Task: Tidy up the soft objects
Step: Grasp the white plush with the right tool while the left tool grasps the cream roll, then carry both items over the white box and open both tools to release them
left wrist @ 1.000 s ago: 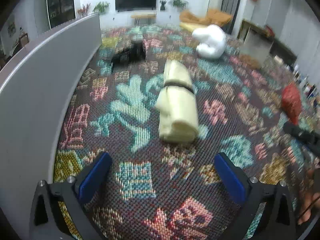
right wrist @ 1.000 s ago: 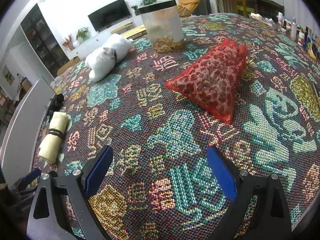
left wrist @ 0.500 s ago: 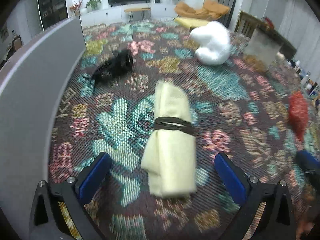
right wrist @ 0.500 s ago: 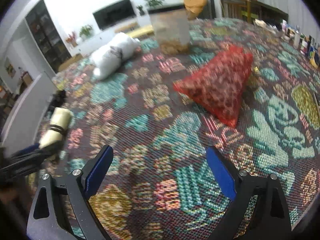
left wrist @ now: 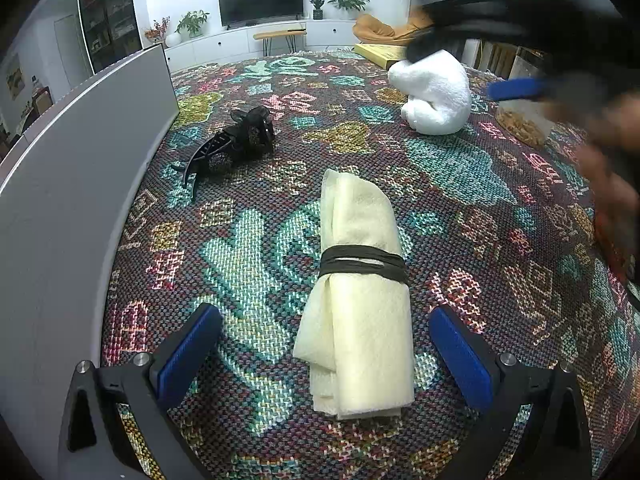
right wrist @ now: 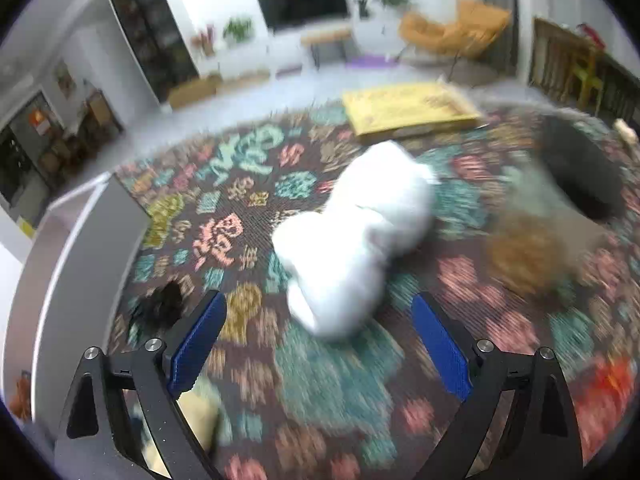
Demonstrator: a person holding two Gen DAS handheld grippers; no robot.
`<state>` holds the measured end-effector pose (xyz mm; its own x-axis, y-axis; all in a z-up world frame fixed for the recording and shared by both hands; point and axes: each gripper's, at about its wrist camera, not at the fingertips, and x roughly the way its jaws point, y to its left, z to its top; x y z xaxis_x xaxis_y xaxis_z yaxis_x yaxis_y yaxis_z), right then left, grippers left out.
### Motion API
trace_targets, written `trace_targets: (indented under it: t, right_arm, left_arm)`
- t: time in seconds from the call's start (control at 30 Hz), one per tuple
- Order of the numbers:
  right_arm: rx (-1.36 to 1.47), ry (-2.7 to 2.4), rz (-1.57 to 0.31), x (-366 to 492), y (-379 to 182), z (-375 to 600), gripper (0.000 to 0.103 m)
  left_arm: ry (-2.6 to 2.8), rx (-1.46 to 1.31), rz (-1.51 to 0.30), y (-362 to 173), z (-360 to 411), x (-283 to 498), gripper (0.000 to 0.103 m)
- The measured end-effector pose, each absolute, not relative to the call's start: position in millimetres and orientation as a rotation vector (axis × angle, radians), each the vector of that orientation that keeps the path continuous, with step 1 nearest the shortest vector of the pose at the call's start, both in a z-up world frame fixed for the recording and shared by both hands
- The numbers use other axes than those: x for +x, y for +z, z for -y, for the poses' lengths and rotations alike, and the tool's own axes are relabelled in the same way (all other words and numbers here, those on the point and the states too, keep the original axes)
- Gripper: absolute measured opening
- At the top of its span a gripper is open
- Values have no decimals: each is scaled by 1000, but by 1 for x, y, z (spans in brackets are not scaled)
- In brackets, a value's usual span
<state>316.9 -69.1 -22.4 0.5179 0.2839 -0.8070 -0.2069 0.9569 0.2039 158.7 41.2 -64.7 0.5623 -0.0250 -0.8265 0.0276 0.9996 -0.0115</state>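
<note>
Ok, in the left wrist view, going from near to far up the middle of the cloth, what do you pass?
Left gripper → yellow rolled towel → black hair clip → white rolled towel → yellow flat box.

Banded cream towel roll (left wrist: 358,300), flat

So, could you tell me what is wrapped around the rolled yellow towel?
A dark band circles the rolled yellow towel near its middle. Its underside against the patterned cloth is hidden.

Patterned cloth (left wrist: 460,184) under yellow roll (left wrist: 360,308), white bundle (left wrist: 434,92), black clip (left wrist: 232,144).
</note>
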Motion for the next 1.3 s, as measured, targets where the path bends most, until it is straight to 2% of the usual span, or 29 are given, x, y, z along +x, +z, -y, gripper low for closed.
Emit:
trace_targets:
  t: [0.03,0.07,0.1,0.23,0.43,0.47,0.5,0.53,0.57,0.6,0.8,0.93,0.97,1.0,1.03,1.07,1.3]
  right_arm:
    - [83,284,-993,325,-28,67,92]
    - [60,244,-998,330,-35,68,79]
    - [40,216,-1000,330,-38,72,31]
    - [66,288,-970,299,-39,105,32]
    - [52,442,-1000,192,-24,150,34]
    - [30,455,-1045,172,-31,156,40]
    - [17,453,-1097,163,-39,159,53]
    - [12,441,-1143,155,-45,162,59]
    - [25,428,-1168,146,-47,170,71]
    - [45,423,-1160,142,-44,175,75]
    - [160,362,-1114,157,-11,184,81]
    - [122,309,-1174,188,-24,158,81]
    - [82,294,-1214,197,-35,149,81]
    - [72,292,-1225,201,-41,147,78]
    - [74,297,-1222,197,-43,145,70]
    - [67,296,-1218,194,-42,142,53]
    - [-47,326,-1032,137,24,132,49]
  left_arm:
    - [-32,1,-973,-65,-41,159,103]
    - [-33,0,-972,-65,-42,159,103]
    - [-33,0,-972,-64,-42,160,103]
    - [-31,-1,-972,-65,-42,160,103]
    - [-31,2,-973,-65,-42,160,103]
    - [-29,4,-974,-65,-42,161,103]
    - [-29,5,-975,-65,-42,161,103]
    - [-29,5,-976,-65,-42,161,103]
    - [-29,5,-978,-65,-42,161,103]
    - [-32,5,-982,-65,-42,162,103]
    - [-93,-13,-1079,-60,-47,170,103]
    - [-82,-13,-1089,-60,-45,175,103]
    - [-76,8,-1094,-61,-43,177,100]
    - [-70,31,-1080,-59,-40,178,82]
    - [-70,43,-1050,-55,-39,176,67]
    - [-93,36,-1028,-50,-40,174,39]
    - [-200,-218,-906,-3,-67,135,38]
